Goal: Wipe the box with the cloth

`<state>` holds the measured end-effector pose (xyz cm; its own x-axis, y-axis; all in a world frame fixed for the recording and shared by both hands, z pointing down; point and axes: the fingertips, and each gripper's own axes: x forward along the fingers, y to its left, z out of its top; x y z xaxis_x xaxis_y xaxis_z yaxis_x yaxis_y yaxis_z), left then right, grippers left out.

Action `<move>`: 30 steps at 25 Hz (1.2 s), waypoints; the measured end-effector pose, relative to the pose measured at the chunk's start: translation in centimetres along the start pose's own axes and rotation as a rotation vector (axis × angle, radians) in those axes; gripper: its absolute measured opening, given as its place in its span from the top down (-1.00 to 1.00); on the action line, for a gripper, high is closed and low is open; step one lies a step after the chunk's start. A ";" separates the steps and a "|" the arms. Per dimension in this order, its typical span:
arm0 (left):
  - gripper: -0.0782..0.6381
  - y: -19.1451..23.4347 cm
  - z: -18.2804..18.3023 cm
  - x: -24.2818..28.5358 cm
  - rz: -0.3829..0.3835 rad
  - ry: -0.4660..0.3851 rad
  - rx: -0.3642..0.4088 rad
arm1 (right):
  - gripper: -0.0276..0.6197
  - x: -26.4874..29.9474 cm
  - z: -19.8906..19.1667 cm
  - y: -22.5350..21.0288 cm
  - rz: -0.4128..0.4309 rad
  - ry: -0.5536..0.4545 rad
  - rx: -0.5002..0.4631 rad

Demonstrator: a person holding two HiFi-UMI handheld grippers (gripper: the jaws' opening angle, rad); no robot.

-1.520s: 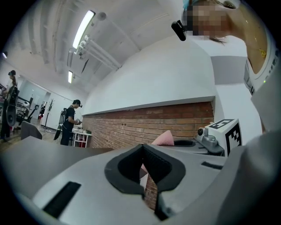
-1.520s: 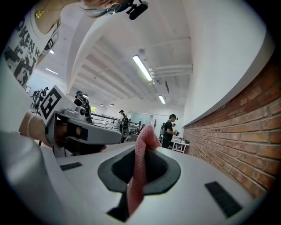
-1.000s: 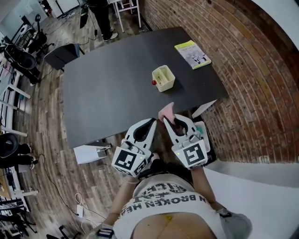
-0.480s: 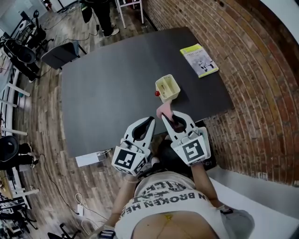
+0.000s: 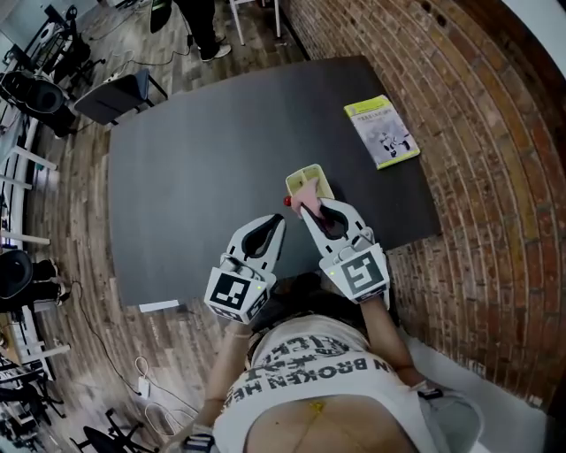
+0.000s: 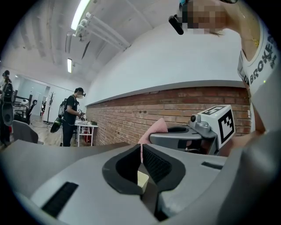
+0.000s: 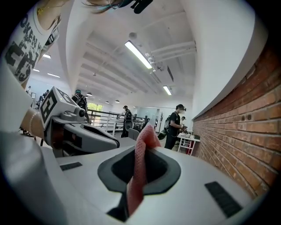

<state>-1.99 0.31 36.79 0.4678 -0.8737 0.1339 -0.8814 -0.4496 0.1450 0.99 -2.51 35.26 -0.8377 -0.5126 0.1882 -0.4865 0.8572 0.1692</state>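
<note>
A small pale-yellow open box (image 5: 303, 178) stands on the dark table (image 5: 203, 159), with a small red thing (image 5: 287, 201) at its near left corner. My right gripper (image 5: 309, 206) is shut on a pink cloth (image 5: 309, 189), whose free end lies over the box's near edge and hides part of it. In the right gripper view the cloth (image 7: 139, 162) runs up between the shut jaws (image 7: 141, 148). My left gripper (image 5: 279, 221) hovers just left of the right one, above the table's near part, shut with nothing in it (image 6: 141, 147). In the left gripper view the cloth (image 6: 156, 128) pokes up from the right gripper.
A yellow-green booklet (image 5: 382, 131) lies at the table's far right. A brick wall (image 5: 495, 133) runs close along the right side. A grey chair (image 5: 110, 95) and a standing person (image 5: 202, 22) are beyond the far end. The table's near edge is right below the grippers.
Both grippers have moved forward over the table toward the box. The cloth, earlier short of the table's near edge, now reaches the box's near side.
</note>
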 end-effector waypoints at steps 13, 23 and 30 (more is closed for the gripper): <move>0.76 2.5 -7.7 5.5 -0.139 0.219 0.040 | 0.86 1.0 -4.0 -4.6 -0.111 0.099 0.063; 0.56 2.5 -15.5 8.8 -0.397 0.447 0.170 | 0.86 2.0 -7.3 -5.5 -0.252 0.217 0.138; 0.47 1.0 -20.2 10.4 -0.536 0.599 0.461 | 0.86 1.8 -8.9 -5.9 -0.326 0.261 0.192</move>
<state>3.36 -5.50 58.11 0.6639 -0.3431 0.6645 -0.4162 -0.9077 -0.0529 4.61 -8.96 43.20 -0.5548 -0.7313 0.3967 -0.7720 0.6303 0.0821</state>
